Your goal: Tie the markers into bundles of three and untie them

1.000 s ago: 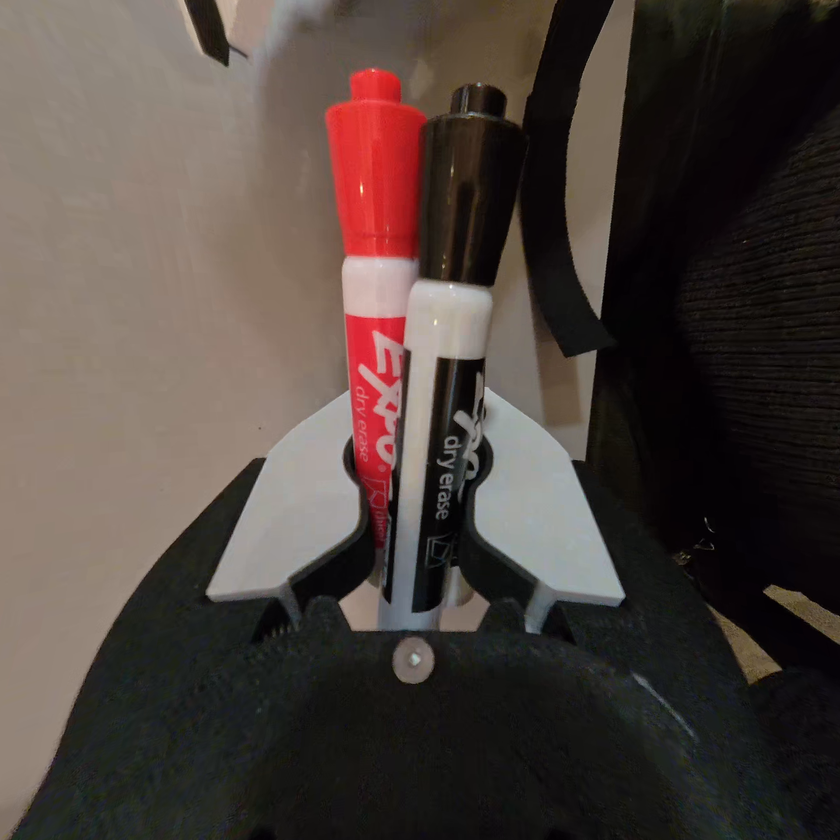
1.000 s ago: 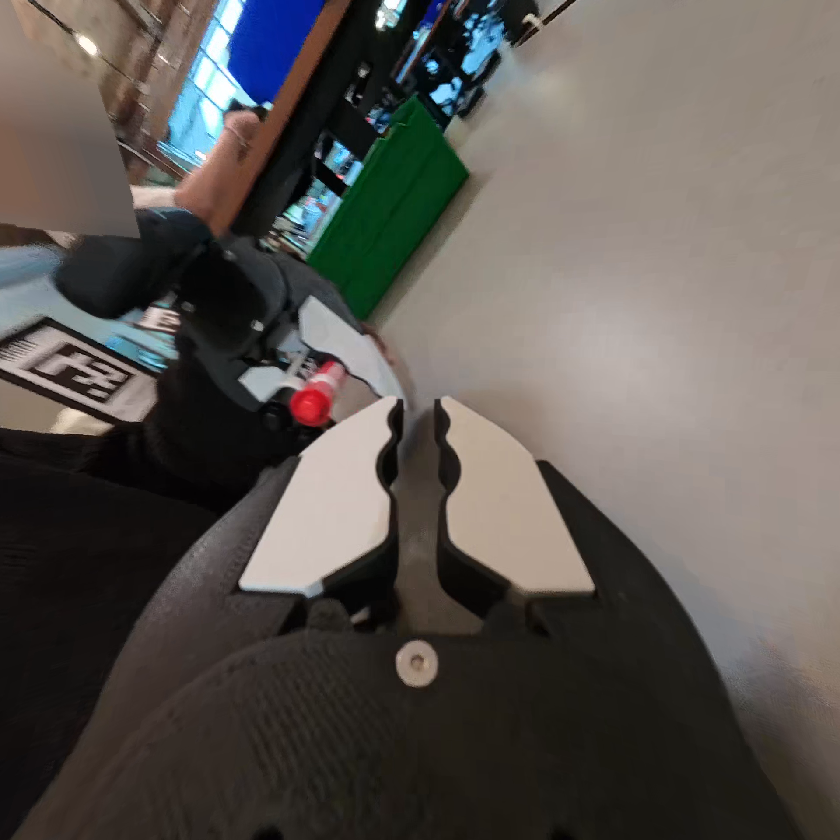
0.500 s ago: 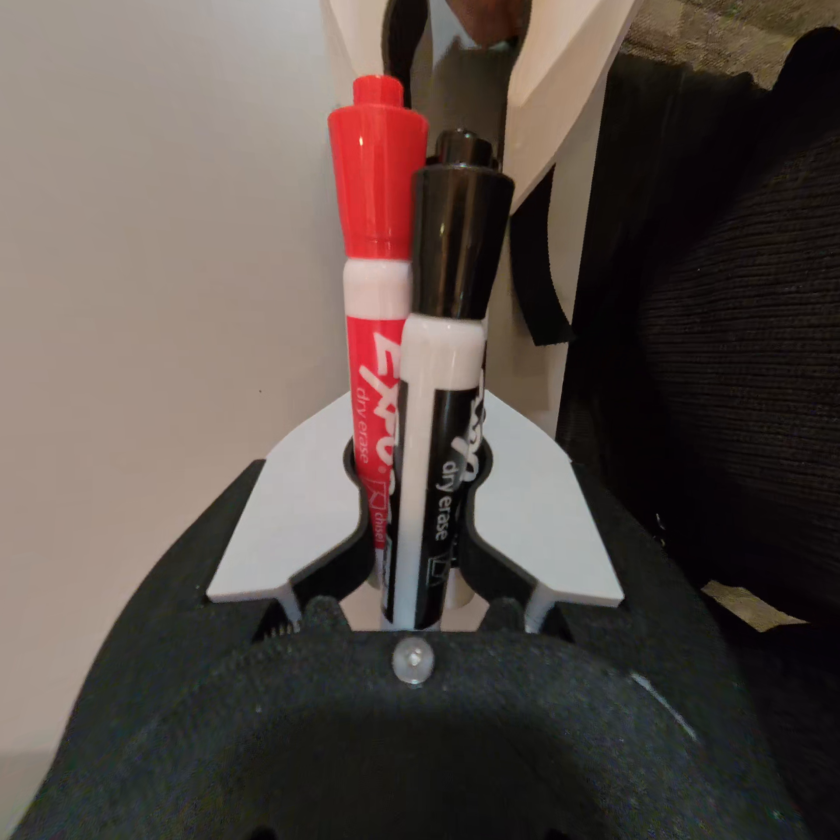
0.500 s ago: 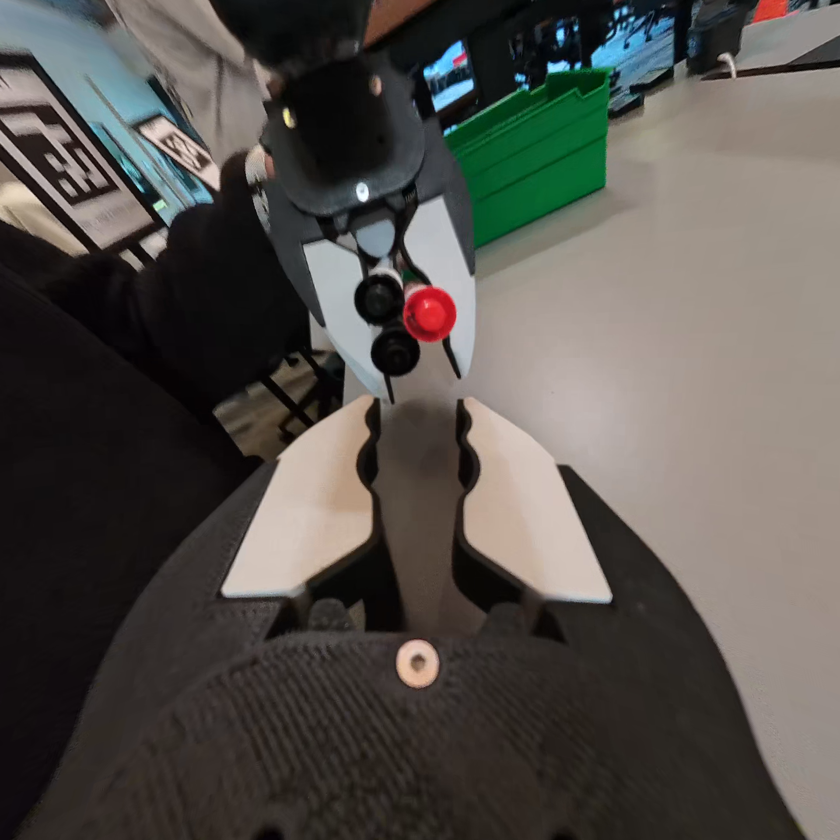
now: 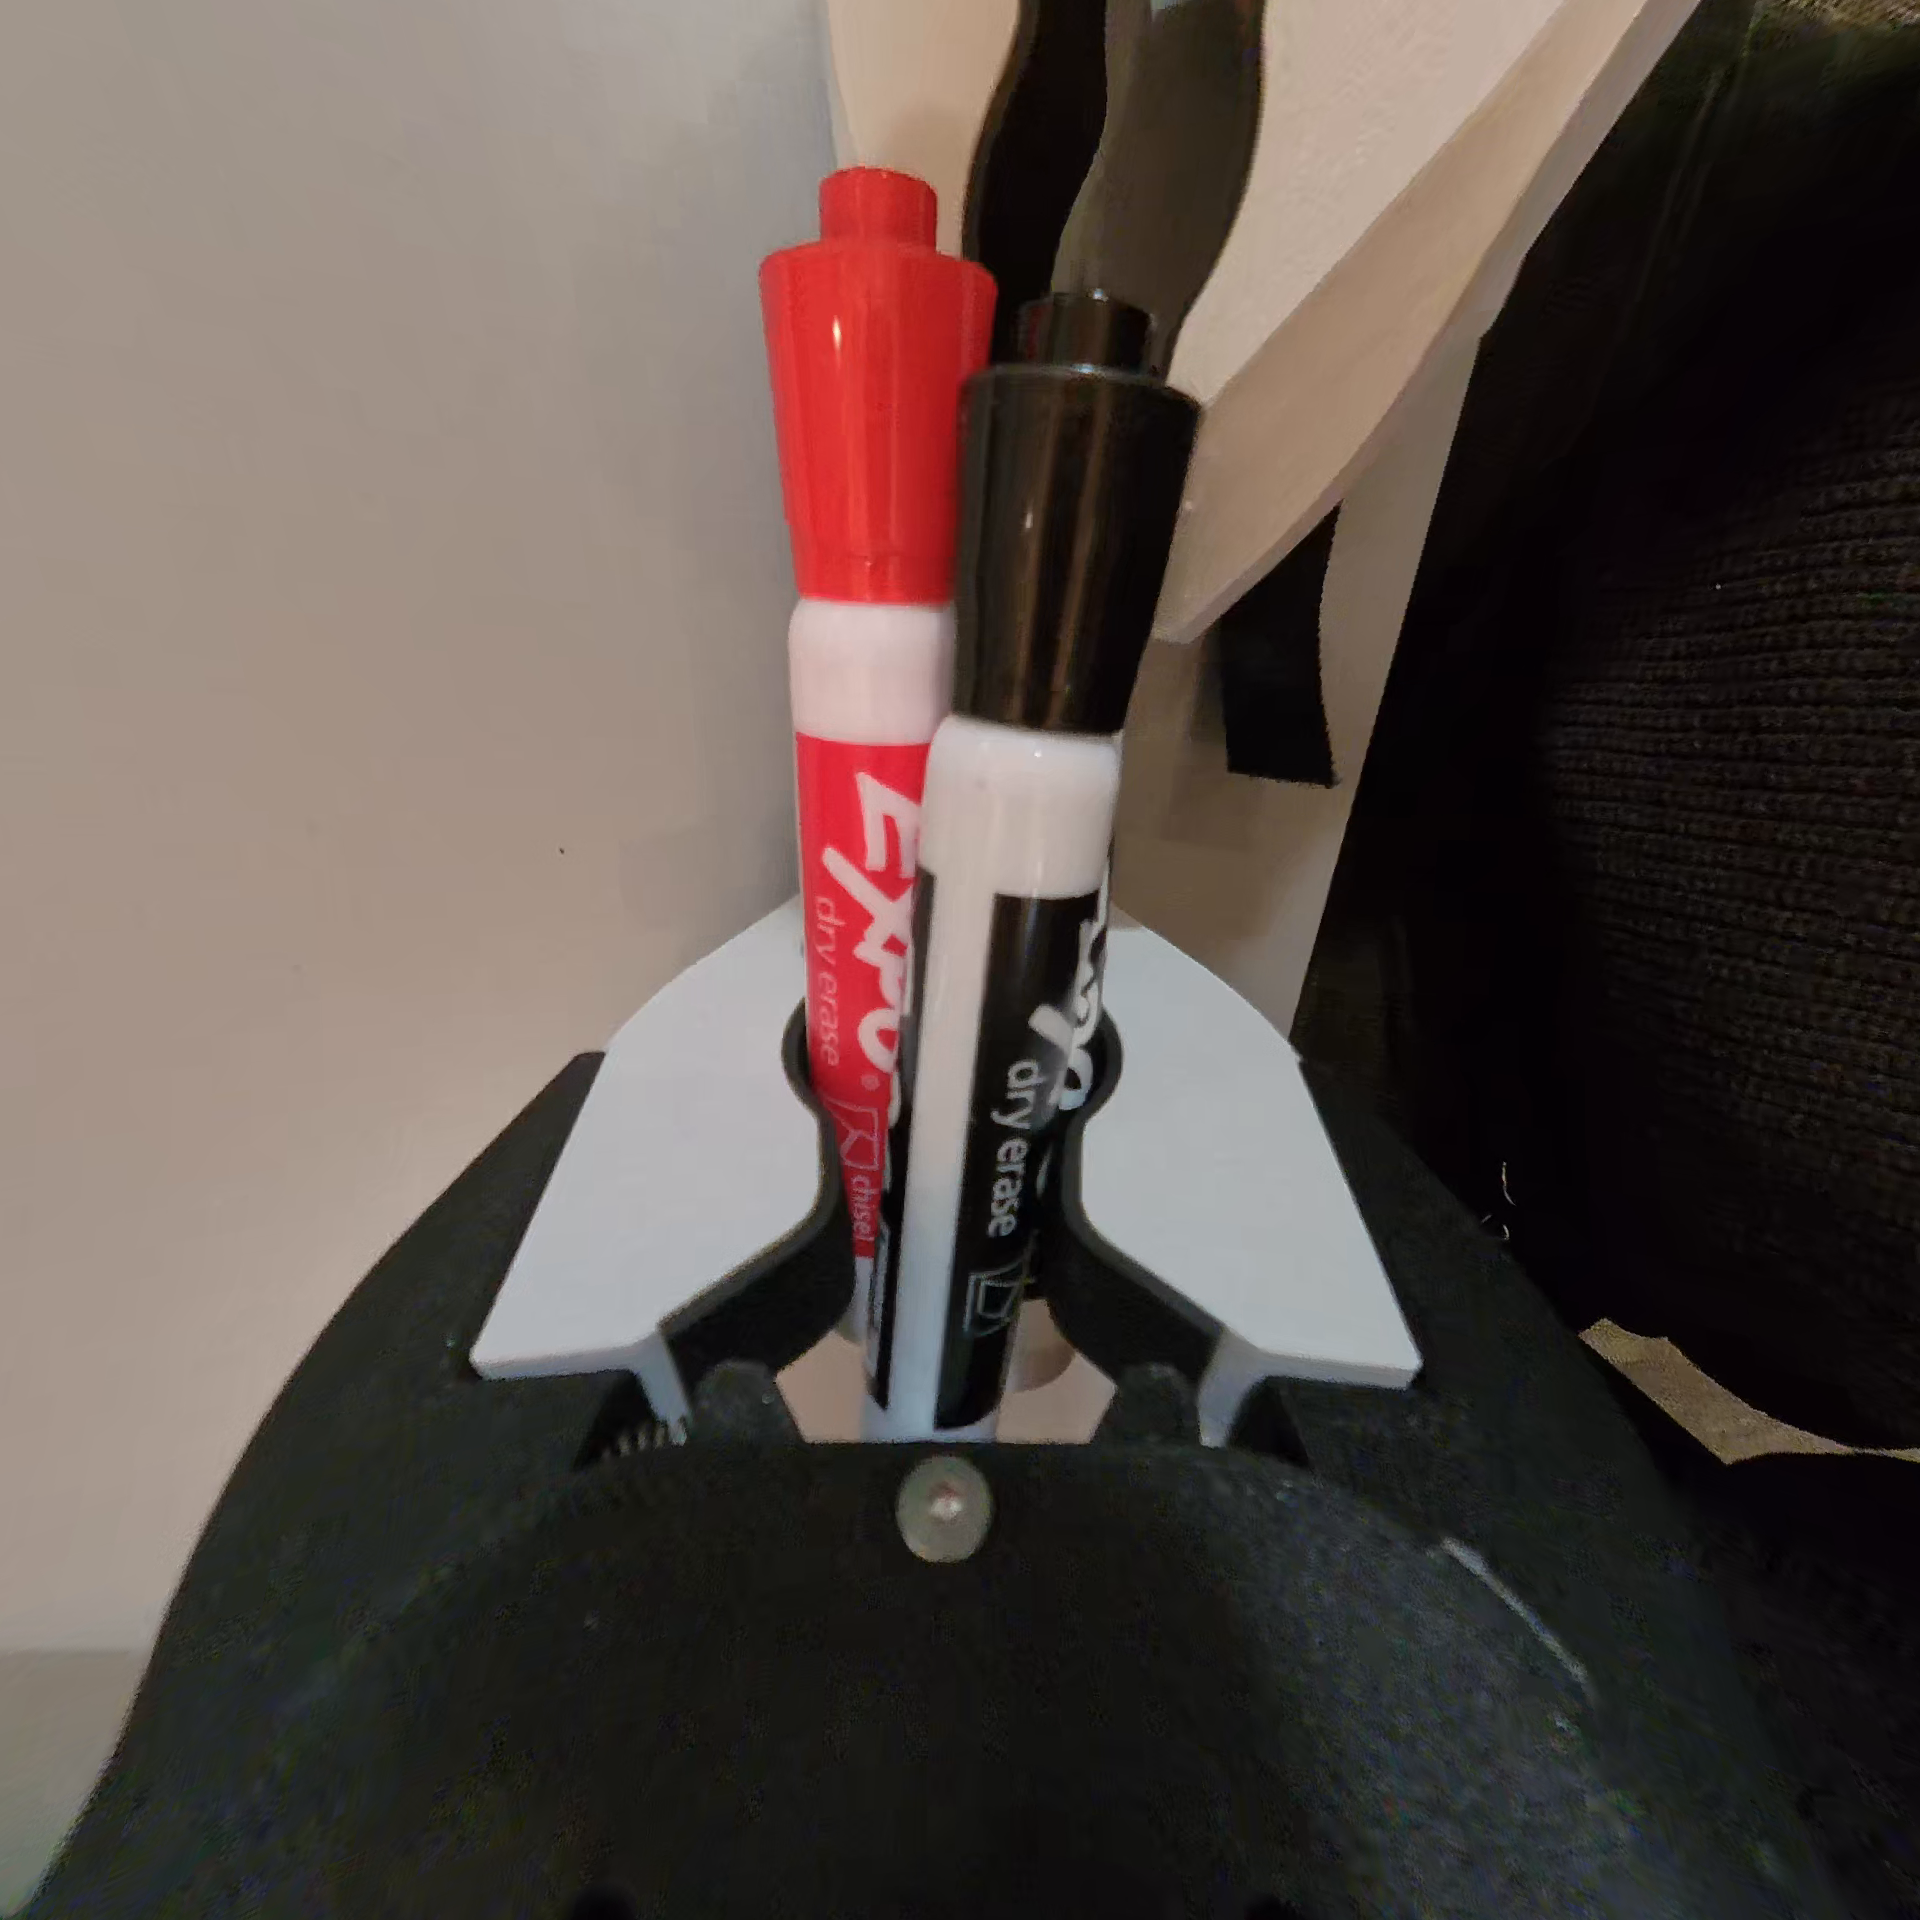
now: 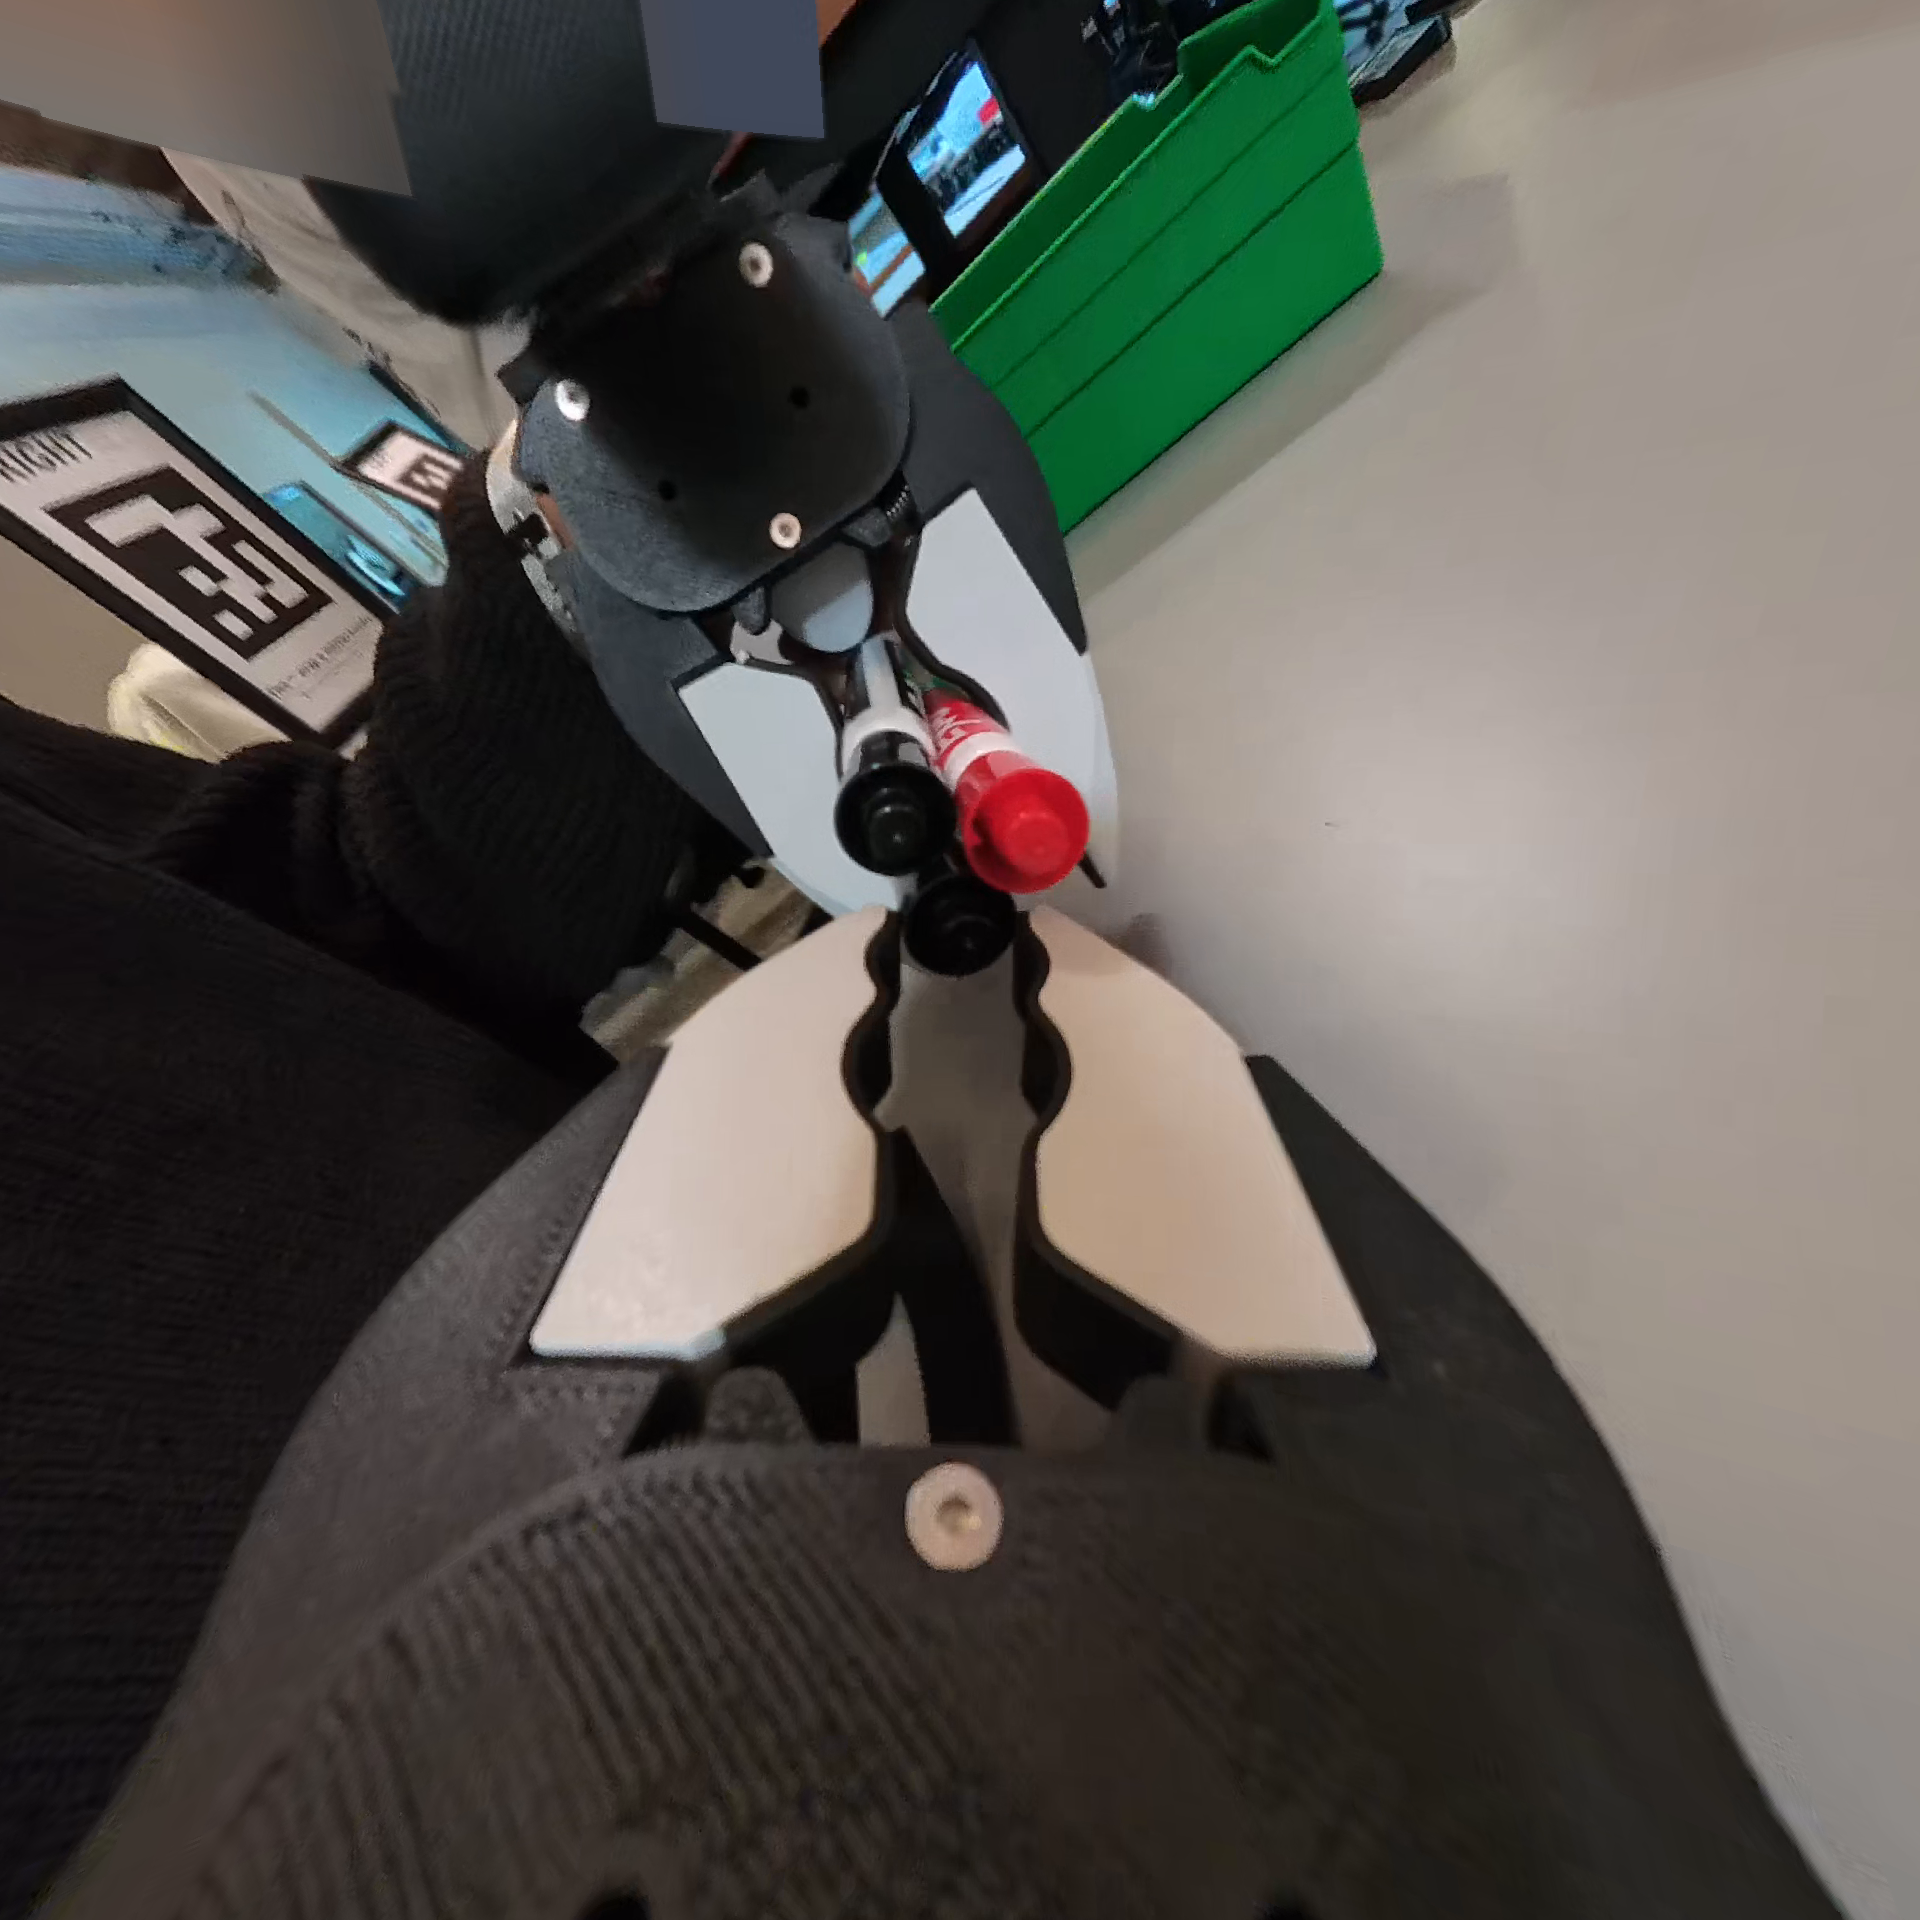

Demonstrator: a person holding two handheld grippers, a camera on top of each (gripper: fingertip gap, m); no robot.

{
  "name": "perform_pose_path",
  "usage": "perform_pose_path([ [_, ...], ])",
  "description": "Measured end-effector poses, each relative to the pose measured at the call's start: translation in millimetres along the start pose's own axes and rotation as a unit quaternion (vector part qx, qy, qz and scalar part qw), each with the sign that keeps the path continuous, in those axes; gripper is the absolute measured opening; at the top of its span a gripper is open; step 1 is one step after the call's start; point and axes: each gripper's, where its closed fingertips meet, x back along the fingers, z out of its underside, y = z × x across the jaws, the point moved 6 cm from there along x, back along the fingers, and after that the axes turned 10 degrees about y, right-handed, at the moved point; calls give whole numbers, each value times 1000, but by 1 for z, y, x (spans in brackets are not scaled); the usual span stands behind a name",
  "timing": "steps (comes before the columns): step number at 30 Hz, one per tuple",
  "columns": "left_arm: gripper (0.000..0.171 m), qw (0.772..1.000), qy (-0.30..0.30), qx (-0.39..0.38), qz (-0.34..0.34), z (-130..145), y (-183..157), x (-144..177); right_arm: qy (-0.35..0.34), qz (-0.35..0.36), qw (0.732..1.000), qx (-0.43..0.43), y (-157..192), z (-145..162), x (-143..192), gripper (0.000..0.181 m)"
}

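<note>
Our left gripper (image 5: 951, 1039) clamps its jaws on the markers (image 5: 966, 727), caps pointing forward. Our right gripper (image 6: 951, 956) faces them with parted jaws, one black cap (image 6: 956, 925) at its tips, above the desk (image 6: 1558, 727).

Two black markers (image 6: 894, 810), one red marker (image 6: 1013, 821)

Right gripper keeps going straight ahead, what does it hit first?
Most likely the lower black marker: its cap end faces the right gripper, right at the open fingertips. The left gripper holds it with another black marker and a red marker. Depth uncertain.
</note>
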Motion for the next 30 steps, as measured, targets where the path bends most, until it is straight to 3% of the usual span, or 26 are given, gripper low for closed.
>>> perform_pose_path([
  [5,42,1000,22,6,-8,1,1,-7,-13,-21,998,-55,-2,0,-1,20],
  [14,42,999,22,-1,-24,0,2,-6,-8,-31,996,-81,-3,2,-1,20],
  [16,42,999,22,-2,-31,-2,2,-6,-11,-46,995,-83,-3,2,0,28],
  [17,42,999,24,-3,-35,-2,3,-6,-16,-55,994,-89,-3,1,1,36],
  [21,42,999,25,-5,-43,-4,3,-8,-51,-70,989,-116,-7,-1,6,43],
  [30,42,998,27,17,-56,-1,10,-9,-122,-77,973,-182,-19,-5,15,33],
])
